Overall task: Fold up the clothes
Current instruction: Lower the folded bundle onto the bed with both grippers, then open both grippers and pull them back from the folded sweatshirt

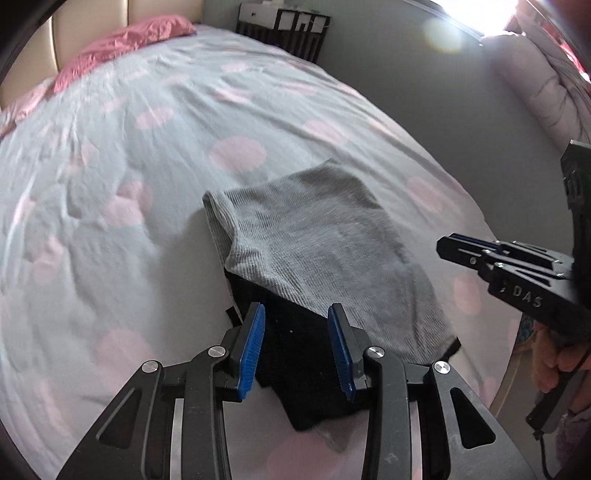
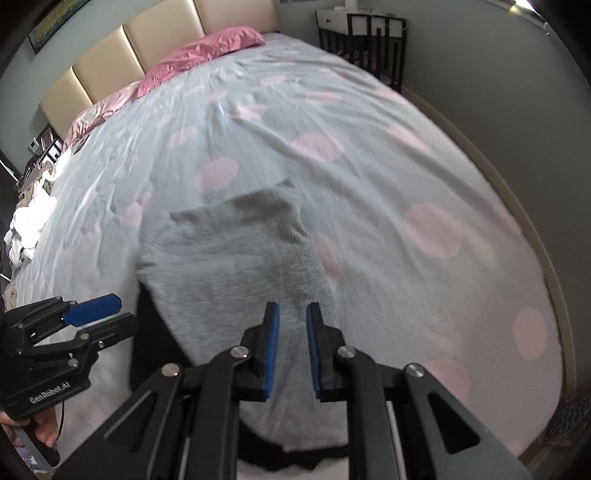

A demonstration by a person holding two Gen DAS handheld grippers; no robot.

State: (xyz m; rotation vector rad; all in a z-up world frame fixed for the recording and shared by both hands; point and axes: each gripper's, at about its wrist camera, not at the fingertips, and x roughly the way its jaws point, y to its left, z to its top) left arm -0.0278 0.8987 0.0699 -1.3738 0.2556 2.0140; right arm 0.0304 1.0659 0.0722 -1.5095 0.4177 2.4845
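1. Left wrist view: the bed (image 1: 147, 155) fills the scene, its grey cover dotted pink; a pink pillow (image 1: 125, 40) lies at the head; a dark stand (image 1: 284, 29) is beyond the far corner, its contents too small to tell.
2. The grey top (image 1: 314, 236), ribbed knit, lies near the bed's near edge in a flat, roughly squared shape over a black garment (image 1: 295, 362); judged soft, light and limp, it would sag and slide on the smooth cover; best taken at a corner or hem edge, pinching all layers together.
3. That shape fits either a fold half made or one finished; I cannot tell which.
4. Left tool (image 1: 295, 347): jaws parted, holding nothing, over the black garment; right tool (image 2: 291, 350): jaws narrowly parted, empty, over the grey top.
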